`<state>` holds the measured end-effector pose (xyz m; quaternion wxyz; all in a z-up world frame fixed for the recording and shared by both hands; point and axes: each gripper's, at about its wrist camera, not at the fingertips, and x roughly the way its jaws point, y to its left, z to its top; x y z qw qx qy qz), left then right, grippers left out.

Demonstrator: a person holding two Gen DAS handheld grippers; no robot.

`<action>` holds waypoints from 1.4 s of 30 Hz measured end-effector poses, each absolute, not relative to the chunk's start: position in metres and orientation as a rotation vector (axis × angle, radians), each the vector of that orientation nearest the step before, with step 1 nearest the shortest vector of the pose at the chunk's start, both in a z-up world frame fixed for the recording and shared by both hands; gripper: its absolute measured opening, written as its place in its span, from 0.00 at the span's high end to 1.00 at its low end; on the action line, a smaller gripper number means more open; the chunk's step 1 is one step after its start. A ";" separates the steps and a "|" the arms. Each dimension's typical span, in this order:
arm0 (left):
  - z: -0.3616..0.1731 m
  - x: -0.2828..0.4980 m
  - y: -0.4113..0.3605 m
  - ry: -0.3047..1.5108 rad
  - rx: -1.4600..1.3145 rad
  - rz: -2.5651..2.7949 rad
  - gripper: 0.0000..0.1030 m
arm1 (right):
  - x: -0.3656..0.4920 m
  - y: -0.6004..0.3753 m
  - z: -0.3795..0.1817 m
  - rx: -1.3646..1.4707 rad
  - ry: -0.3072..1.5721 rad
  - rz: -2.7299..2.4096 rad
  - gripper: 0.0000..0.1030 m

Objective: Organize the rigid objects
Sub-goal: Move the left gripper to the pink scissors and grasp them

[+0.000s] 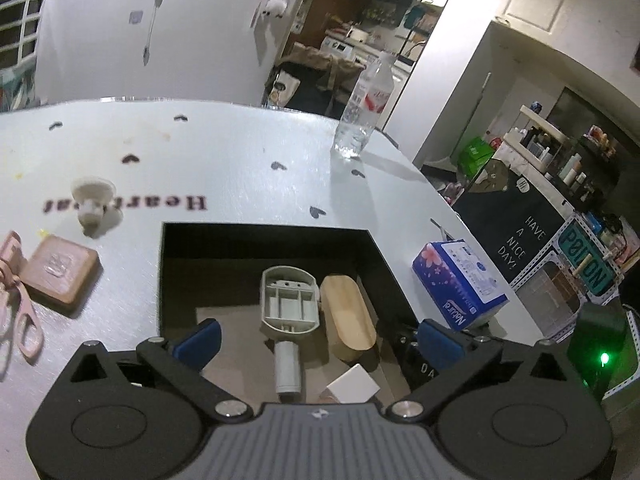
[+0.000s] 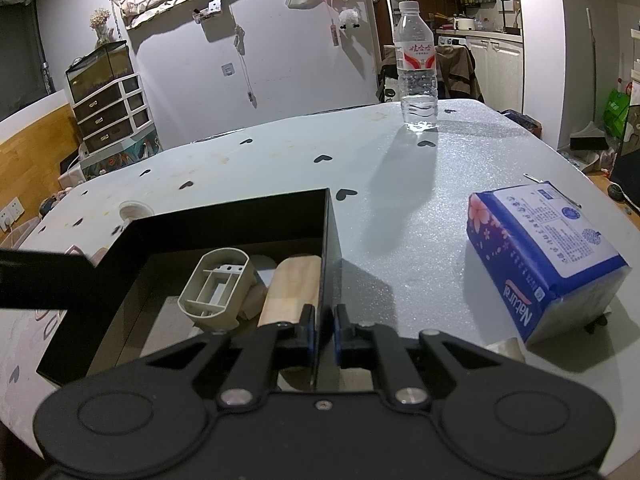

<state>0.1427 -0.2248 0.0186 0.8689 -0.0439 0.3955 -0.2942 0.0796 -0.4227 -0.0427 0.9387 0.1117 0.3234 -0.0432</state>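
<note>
Our left gripper (image 1: 316, 338) gapes wide and empty above the black box (image 1: 264, 240). Inside we see a grey plastic handle (image 1: 288, 304), a wooden block (image 1: 348, 316) and a white piece (image 1: 354, 388). Our right gripper (image 2: 323, 330) pinches the box's wall.

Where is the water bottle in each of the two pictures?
Left wrist view: the water bottle stands upper centre-right, at the table's far edge.
Right wrist view: the water bottle stands top centre-right, upright on the table.
Shared landmark: the blue tissue pack, on the table right of the black box.

Brush (image 1: 286, 312) and wooden block (image 1: 348, 316) in box (image 1: 264, 240) — tissue pack (image 1: 460, 280) right
</note>
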 end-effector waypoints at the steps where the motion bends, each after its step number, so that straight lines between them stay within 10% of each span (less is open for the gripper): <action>1: 0.020 0.141 -0.221 0.810 -0.080 -0.615 0.00 | 0.080 -0.423 -0.043 0.228 0.660 -0.088 0.91; 36: -0.023 0.179 -0.030 0.558 0.007 -0.263 0.00 | 0.069 -0.415 -0.041 0.177 0.647 -0.094 0.92; 42: -0.031 0.202 -0.038 0.588 0.061 -0.265 0.20 | 0.073 -0.414 -0.040 0.178 0.660 -0.107 0.92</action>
